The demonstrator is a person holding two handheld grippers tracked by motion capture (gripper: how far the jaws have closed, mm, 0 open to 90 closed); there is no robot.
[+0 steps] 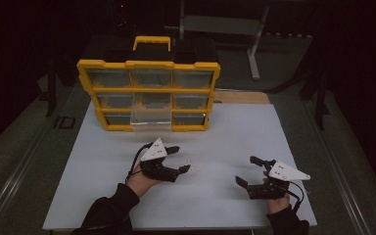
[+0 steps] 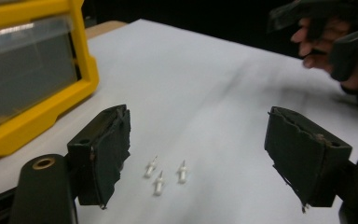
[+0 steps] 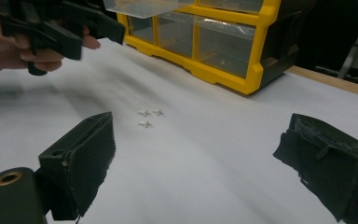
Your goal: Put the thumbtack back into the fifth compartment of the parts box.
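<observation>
Three small white pins lie close together on the white tabletop; the right gripper view has them as pins in mid-table. My left gripper is open, low over the table, with the pins on the surface between its black jaws and untouched. From above, the left gripper points right, in front of the yellow organiser. My right gripper is open and holds nothing, and it points left towards the pins. A clear drawer stands pulled out of the organiser's bottom row.
The organiser has a yellow frame, a handle on top and several clear drawers, and stands at the table's back left. A strip of bare wood shows to its right. A grey metal stand rises behind the table. Dark floor surrounds the tabletop.
</observation>
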